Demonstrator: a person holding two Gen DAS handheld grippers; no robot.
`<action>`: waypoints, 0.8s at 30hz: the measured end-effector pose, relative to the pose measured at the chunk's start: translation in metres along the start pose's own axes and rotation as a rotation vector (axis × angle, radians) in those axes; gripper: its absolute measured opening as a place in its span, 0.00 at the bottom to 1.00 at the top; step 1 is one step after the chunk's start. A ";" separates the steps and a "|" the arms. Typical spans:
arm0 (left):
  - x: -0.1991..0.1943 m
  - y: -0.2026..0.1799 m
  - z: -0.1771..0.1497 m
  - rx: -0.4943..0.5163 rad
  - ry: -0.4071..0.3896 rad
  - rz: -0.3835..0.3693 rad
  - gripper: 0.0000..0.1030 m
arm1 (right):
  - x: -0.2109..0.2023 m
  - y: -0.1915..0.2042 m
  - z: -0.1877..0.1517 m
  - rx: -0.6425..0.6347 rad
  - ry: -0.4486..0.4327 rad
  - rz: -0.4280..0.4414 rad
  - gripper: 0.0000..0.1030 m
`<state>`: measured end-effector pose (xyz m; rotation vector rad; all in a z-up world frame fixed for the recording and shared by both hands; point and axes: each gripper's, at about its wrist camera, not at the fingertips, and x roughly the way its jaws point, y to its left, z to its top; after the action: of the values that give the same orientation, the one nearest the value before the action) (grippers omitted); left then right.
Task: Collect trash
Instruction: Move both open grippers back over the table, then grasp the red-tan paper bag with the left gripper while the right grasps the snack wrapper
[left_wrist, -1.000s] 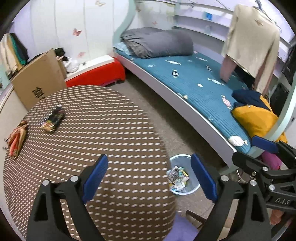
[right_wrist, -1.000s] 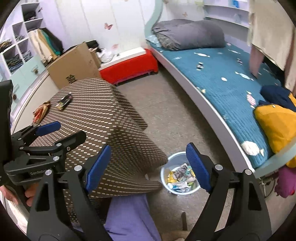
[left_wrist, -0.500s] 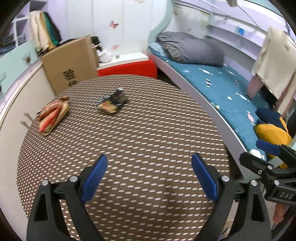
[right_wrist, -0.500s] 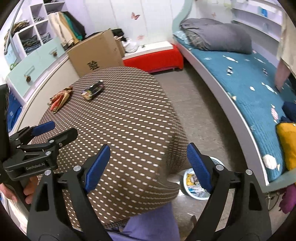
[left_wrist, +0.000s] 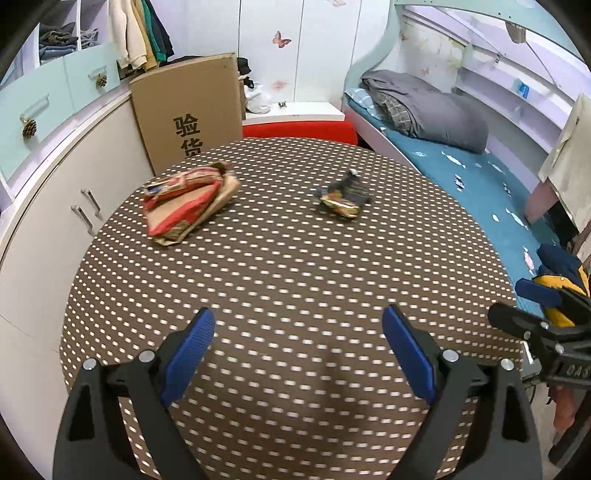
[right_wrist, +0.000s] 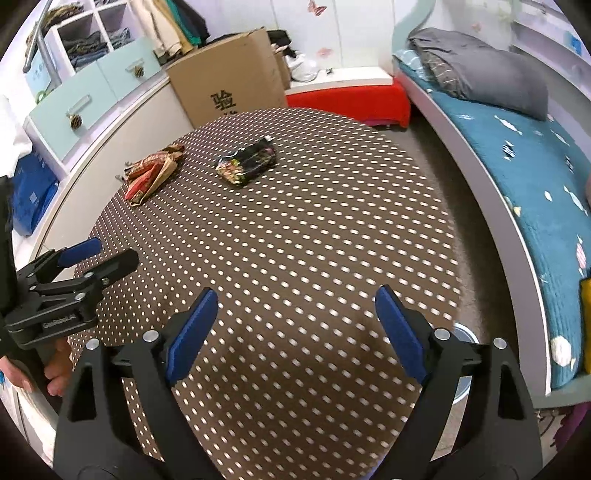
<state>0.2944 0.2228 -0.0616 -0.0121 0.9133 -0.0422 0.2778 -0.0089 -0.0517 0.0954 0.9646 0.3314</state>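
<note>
Two pieces of trash lie on the round brown table (left_wrist: 295, 266) with its white-dashed cloth. One is a crumpled red and tan wrapper (left_wrist: 188, 199) (right_wrist: 151, 177), far left. The other is a dark wrapper (left_wrist: 345, 195) (right_wrist: 247, 162), right of it. My left gripper (left_wrist: 298, 314) hangs open over the table's near part, well short of both wrappers, nothing between its blue pads. My right gripper (right_wrist: 295, 295) is also open and empty, to the right of the left gripper (right_wrist: 74, 266). A sliver of the trash bin (right_wrist: 463, 332) shows on the floor past the table's right edge.
A cardboard box (left_wrist: 188, 110) and a red bench (left_wrist: 299, 129) stand behind the table. White cabinets (left_wrist: 55, 184) run along the left. The bed (left_wrist: 480, 177), with a grey duvet, lines the right side. A hand (right_wrist: 55, 373) holds the left gripper.
Both views have swung left, from the bin on the floor to over the table. The wrappers now look nearer and more central. The bin has left the left wrist view.
</note>
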 end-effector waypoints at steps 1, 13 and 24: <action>0.001 0.005 0.000 0.005 -0.001 0.007 0.88 | 0.003 0.003 0.003 -0.002 0.005 0.003 0.83; 0.029 0.066 0.032 0.066 -0.002 0.036 0.91 | 0.046 0.011 0.049 0.088 0.033 0.055 0.83; 0.076 0.090 0.095 0.214 0.016 0.100 0.91 | 0.094 0.020 0.090 0.096 0.085 0.043 0.83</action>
<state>0.4193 0.3086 -0.0661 0.2327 0.9205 -0.0471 0.3964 0.0454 -0.0698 0.1909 1.0642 0.3313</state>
